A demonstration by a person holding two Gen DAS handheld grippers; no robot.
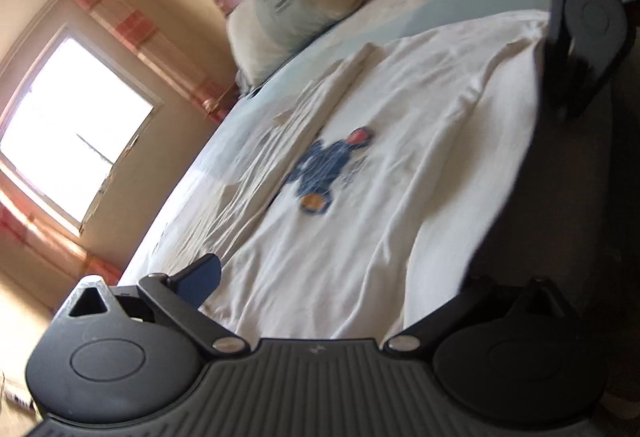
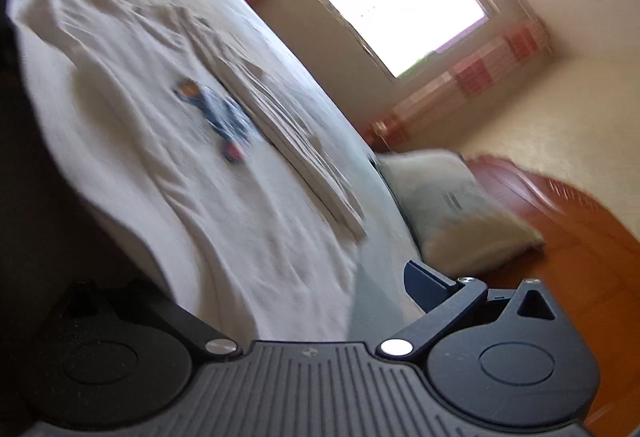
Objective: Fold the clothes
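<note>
**White shirt spread on the bed, held up along its near edge between the two tongs.**

The shirt [image 1: 360, 165] is seen straight ahead of both tongs, its long axis running crosswise from the left tongs [image 1: 328, 301] to the right tongs [image 2: 304, 301]. One side is already laid over as a pleated band [image 1: 280, 141] on the far side of the bear print [image 1: 324, 173]. The near edge appears lifted off the bed [image 2: 384, 229], and cloth passes between the fingers of each pair, so both are judged closed on it, one at either end. Neither hand is clearly nearer; the right tongs lie toward the pillow [image 2: 448, 213].
</note>
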